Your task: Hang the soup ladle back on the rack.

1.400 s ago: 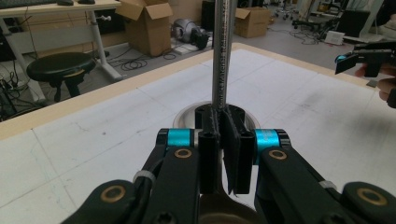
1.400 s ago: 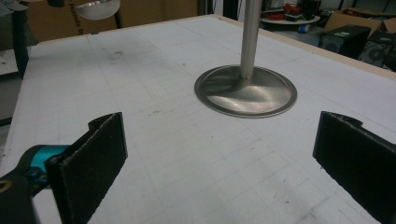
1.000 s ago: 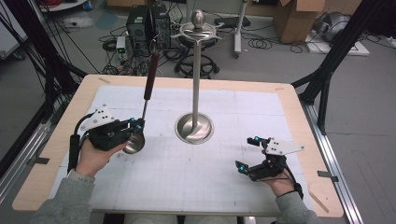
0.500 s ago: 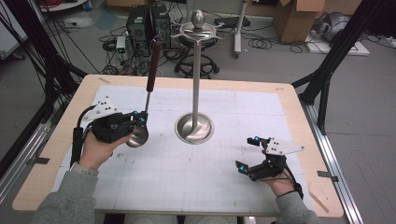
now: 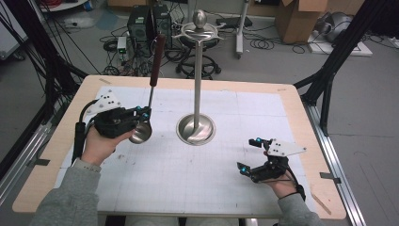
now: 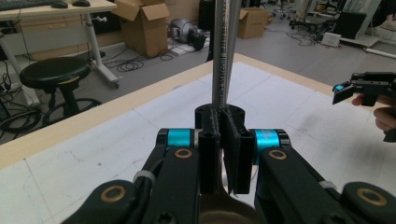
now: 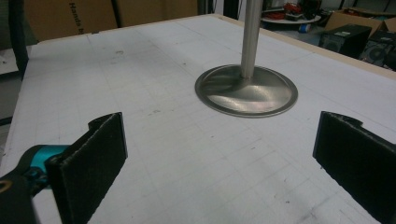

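Observation:
A steel ladle [image 5: 140, 133] with a dark brown handle stands nearly upright, bowl down, just above the white mat. My left gripper [image 5: 143, 113] is shut on its thin metal stem [image 6: 223, 60], pads clamped just above the bowl. To its right a tall steel stand [image 5: 198, 80] rises from a round base [image 5: 196, 129], with hooked arms and a knob at the top. My right gripper [image 5: 248, 154] hovers open near the front right of the mat with nothing between its jaws. In the right gripper view the stand's base [image 7: 246, 91] lies ahead of that open gripper [image 7: 224, 149].
The white gridded mat [image 5: 235, 117] covers a wooden table [image 5: 56, 146]. Black frame legs stand at the table's left and right sides. Behind the far edge are a stool, computer boxes, cables and cardboard boxes on the floor.
My left gripper has lifted the ladle a little and carried it toward the stand. The right gripper has stayed where it was.

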A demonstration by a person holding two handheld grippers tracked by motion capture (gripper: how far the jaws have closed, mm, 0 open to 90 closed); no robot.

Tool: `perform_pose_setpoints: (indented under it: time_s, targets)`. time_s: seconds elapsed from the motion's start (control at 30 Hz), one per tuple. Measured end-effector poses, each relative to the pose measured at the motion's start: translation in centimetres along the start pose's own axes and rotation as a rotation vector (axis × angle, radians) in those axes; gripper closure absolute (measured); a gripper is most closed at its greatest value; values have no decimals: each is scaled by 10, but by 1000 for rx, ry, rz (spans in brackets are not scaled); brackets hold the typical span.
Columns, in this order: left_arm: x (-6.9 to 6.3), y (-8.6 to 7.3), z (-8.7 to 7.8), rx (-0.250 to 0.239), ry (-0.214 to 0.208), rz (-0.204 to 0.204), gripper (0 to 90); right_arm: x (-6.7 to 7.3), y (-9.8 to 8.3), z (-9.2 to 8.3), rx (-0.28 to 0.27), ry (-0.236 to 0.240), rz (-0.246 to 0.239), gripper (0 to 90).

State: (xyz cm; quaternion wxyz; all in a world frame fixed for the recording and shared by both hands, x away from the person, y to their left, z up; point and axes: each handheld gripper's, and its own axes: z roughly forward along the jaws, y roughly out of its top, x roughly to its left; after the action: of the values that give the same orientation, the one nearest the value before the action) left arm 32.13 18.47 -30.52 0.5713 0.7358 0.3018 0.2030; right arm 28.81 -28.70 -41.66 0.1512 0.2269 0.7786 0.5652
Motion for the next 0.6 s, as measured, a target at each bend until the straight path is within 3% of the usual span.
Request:
perform_pose_setpoints:
  time_s: [0.23,0.6]
  targets:
    - [-4,10,3,-4,-8,14,846,0,0,0,2,0,-3,18]
    - [-2,12,10,-1,-15,11,845,0,0,1,3,2,-2,18]
